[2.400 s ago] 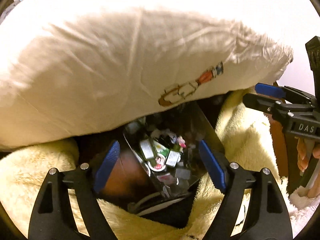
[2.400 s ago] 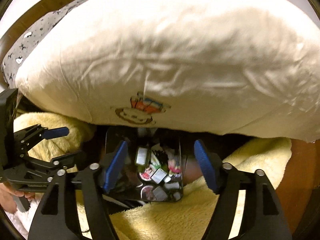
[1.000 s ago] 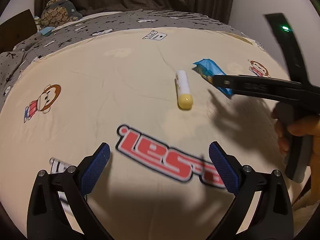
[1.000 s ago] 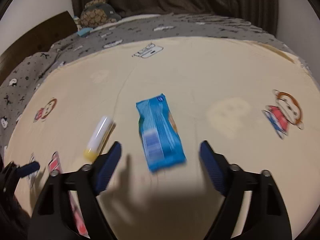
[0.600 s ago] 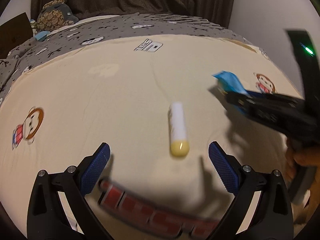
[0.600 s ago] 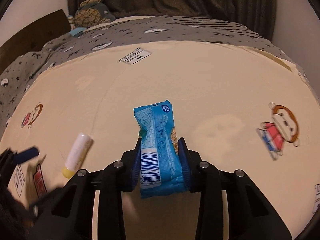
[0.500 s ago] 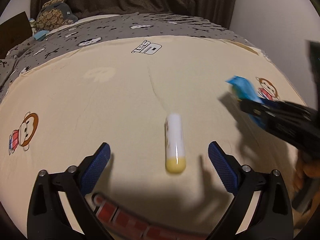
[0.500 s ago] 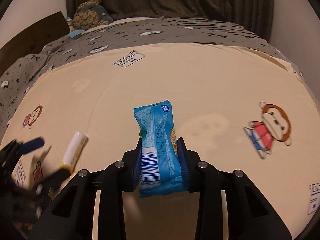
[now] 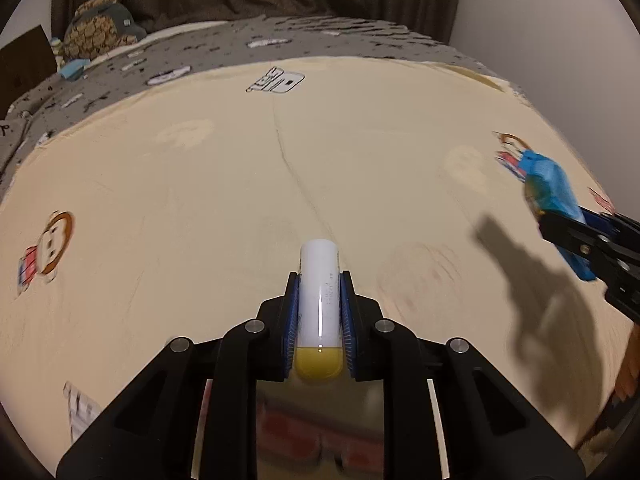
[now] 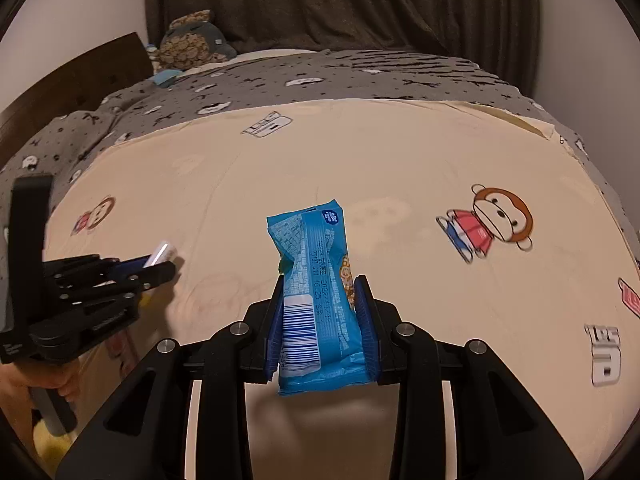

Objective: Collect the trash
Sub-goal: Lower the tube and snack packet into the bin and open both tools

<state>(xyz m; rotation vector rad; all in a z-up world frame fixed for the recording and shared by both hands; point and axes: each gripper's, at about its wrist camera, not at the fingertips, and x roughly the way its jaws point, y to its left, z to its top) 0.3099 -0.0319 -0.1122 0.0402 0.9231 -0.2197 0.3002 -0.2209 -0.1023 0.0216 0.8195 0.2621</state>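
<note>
A wide bed is filling both views, covered by a cream cotton sheet printed with cartoon monkeys [image 10: 400, 168] that is lying over a grey patterned duvet [image 10: 360, 76], with a dark curtain [image 10: 340, 4] hanging behind and a brown-and-grey plush toy [image 10: 192, 42] sitting at the far left corner by a dark wooden headboard [image 10: 72, 80]. A second ago both grippers were hovering wide open over the sheet with the trash lying loose on it; now each is holding one piece. The right gripper [image 10: 320, 320] is clamping its blue pads on a crinkled blue plastic snack wrapper with a white barcode [image 10: 316, 300], which is standing up between the fingers and looking raised off the sheet, where half a second ago it was already pinched but lower in the frame. In the left wrist view this same wrapper [image 9: 554, 200] is showing at the far right edge, blurred, ahead of the black right fingers. The left gripper [image 9: 320, 320], open around nothing half a second ago, is now squeezing shut on a small white cylindrical tube with a yellow cap [image 9: 320, 304], the cap end pointing back toward the camera and the white end poking out beyond the pads above the sheet.
</note>
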